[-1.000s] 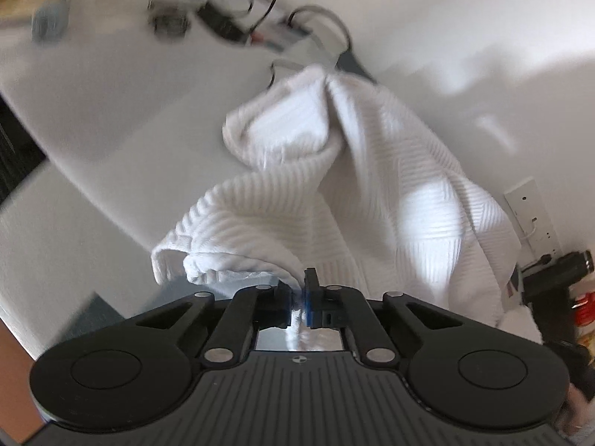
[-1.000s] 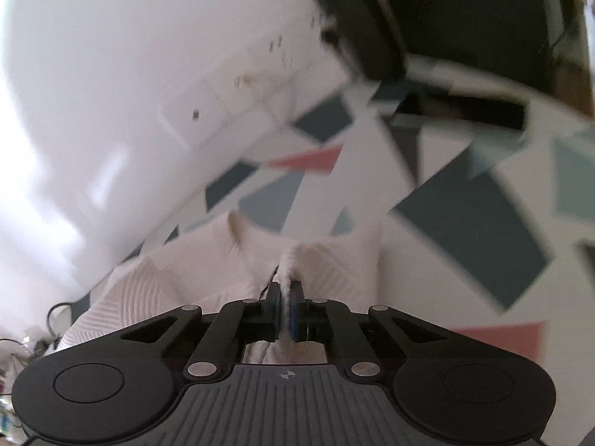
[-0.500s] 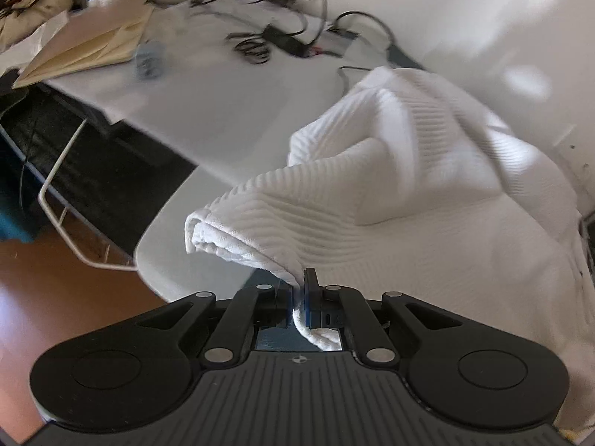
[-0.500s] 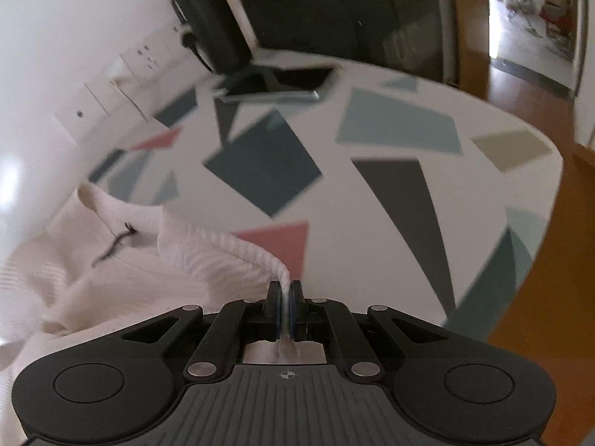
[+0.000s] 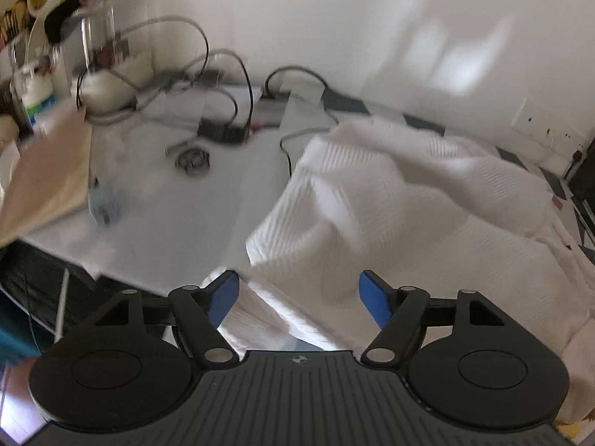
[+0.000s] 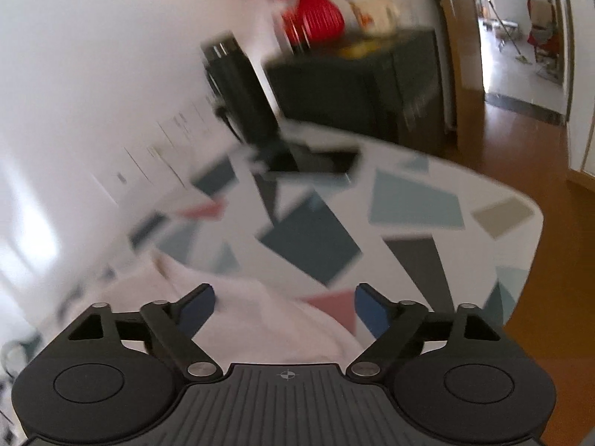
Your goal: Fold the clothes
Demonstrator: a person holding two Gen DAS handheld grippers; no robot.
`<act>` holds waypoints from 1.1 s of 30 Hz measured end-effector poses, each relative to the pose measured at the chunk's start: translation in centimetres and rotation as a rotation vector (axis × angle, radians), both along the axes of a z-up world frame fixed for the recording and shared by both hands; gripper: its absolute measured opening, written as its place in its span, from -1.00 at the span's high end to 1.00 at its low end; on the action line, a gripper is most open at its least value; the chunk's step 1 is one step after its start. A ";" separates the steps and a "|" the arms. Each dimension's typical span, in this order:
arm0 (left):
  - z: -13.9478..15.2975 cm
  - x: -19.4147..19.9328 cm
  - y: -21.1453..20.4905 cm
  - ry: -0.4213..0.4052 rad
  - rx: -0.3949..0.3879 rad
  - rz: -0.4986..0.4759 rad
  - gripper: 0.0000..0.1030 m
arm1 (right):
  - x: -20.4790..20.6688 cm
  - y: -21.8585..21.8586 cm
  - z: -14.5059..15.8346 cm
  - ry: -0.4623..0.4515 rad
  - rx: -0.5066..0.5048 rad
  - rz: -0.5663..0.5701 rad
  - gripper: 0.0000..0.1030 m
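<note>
Both grippers stand with their blue-padded fingers spread wide and nothing between them. Seen from the left wrist, the left gripper (image 5: 299,293) hovers over the near edge of a white ribbed garment (image 5: 409,208), whose folded hem passes under the gap between the fingers without touching either pad. The garment lies rumpled on the table (image 5: 156,200), stretching from the gripper away toward the wall and off to the right; motion blur hides its outline, so its long axis cannot be told with certainty. Left of the garment lie tangled dark cables (image 5: 223,111), a tan sheet (image 5: 44,174) and a blurred container (image 5: 37,100) whose label cannot be read.

Seen from the right wrist, the right gripper (image 6: 284,306) sits above another bunched part of the same garment (image 6: 260,316), which fills the space just ahead of and under its fingers. Beyond it the patterned tabletop (image 6: 409,208) shows grey, blue and pink shapes, a black flask (image 6: 238,93) and a red vase (image 6: 316,15) farther back. No writing is legible anywhere.
</note>
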State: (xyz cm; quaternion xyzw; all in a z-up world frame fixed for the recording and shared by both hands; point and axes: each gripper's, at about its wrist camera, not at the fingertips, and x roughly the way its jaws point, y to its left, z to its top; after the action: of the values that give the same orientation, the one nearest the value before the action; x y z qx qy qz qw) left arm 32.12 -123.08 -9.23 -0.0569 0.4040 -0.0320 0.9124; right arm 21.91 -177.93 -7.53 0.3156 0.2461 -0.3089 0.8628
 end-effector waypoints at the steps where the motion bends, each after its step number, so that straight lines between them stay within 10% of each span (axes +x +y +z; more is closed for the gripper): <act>1: 0.6 0.2 0.3 -0.033 -0.002 0.019 -0.48 | -0.2 0.3 1.2 -0.030 -0.015 0.002 -0.72; 21: 12.4 5.6 1.4 -0.461 -0.165 0.042 -0.92 | 6.8 5.5 17.1 -0.365 -0.384 0.279 -0.98; 33: -0.4 16.6 -5.3 -0.071 -0.018 -0.090 -0.96 | 17.2 1.4 2.2 0.002 -0.233 0.379 -0.98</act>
State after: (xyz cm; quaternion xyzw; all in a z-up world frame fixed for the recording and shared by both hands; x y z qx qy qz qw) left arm 48.74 -128.33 -9.64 -0.0456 0.3731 -0.0788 0.9233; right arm 39.09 -176.52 -5.29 0.1616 0.2644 -0.1677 0.9359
